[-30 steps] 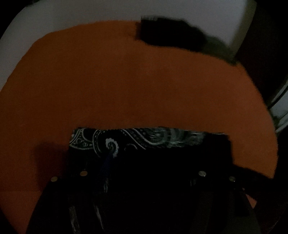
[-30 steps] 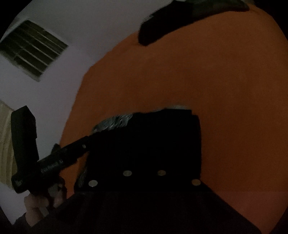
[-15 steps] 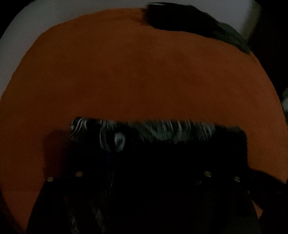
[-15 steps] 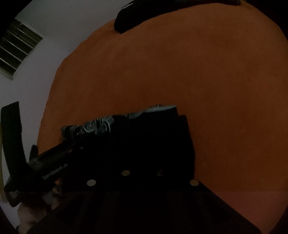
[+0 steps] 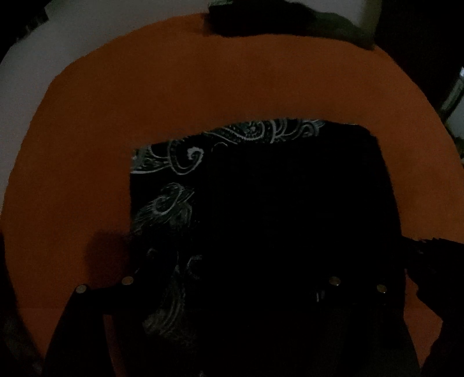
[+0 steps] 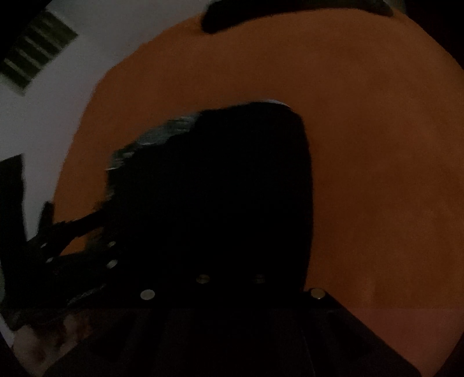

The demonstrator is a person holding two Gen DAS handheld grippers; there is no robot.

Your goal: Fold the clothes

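Both views are very dark. The left gripper's fingers (image 5: 237, 290) melt into the black patterned cloth (image 5: 261, 188), so their gap cannot be read; likewise the right gripper (image 6: 232, 278). A dark garment (image 5: 290, 23) at the orange counter's (image 5: 203, 87) far edge is cropped by the frame.
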